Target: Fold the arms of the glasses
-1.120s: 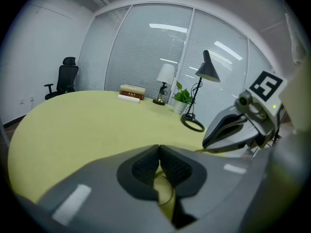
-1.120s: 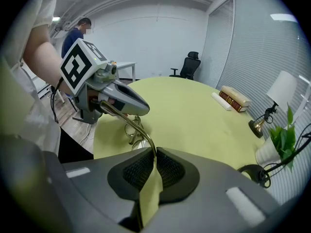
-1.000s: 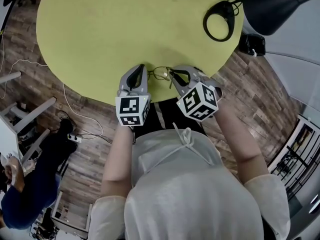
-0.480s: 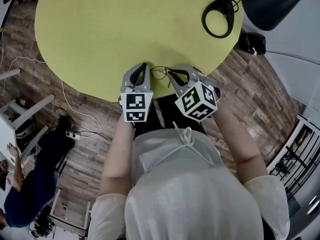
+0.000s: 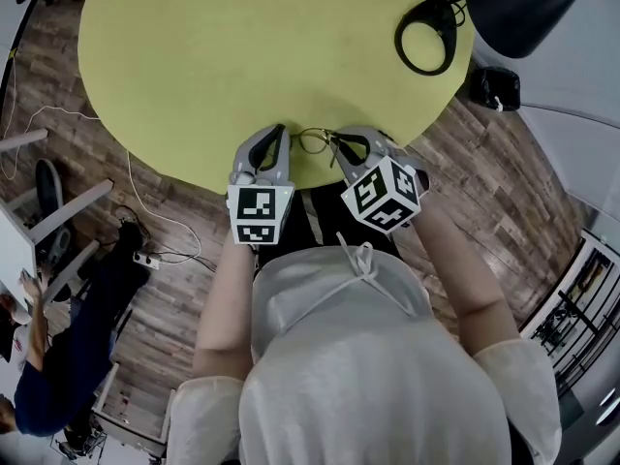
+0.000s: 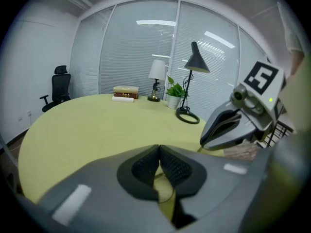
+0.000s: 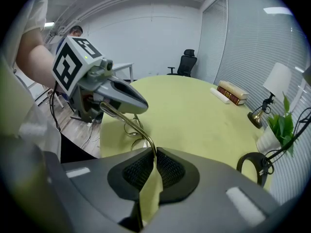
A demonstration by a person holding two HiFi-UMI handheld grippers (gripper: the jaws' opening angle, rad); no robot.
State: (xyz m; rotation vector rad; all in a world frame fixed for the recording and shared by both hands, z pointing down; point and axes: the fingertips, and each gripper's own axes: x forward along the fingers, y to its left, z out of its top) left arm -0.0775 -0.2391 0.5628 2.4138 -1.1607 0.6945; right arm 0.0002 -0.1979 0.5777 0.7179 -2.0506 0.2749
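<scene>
**Glasses pinched between both grippers, fold not yet finished**

The glasses (image 5: 312,141) sat at the near edge of the round yellow-green bench (image 5: 242,46), right in front of the person and between the two grippers. The right gripper (image 7: 155,154) had its fingers (image 7: 171,169) closed on the end of one thin gold arm (image 7: 131,122). That arm ran up and away from the pads to the nose of the left gripper (image 6: 159,150). The left gripper's fingers (image 6: 143,166) were pressed together too, with a bit of gold wire showing just behind them, so it looked to be gripping the frame as well. The lenses lay low against the bench beneath the arm.

From where I stood the job looked only part way through. The held arm stood out from the frame rather than lying flat behind the lenses, so I'd say it had yet to be swung shut. Whether the other arm was already folded I couldn't make out.

At the far side of the bench stood a black desk lamp (image 5: 528,8) with a ring base (image 5: 424,48), a small white-shaded lamp (image 6: 156,76), a potted plant (image 6: 174,92) and some books (image 6: 126,91). The floor (image 5: 484,172) was wood plank, an office chair (image 6: 59,84) waited by the wall, and blinds (image 6: 136,47) covered the glass partitions
</scene>
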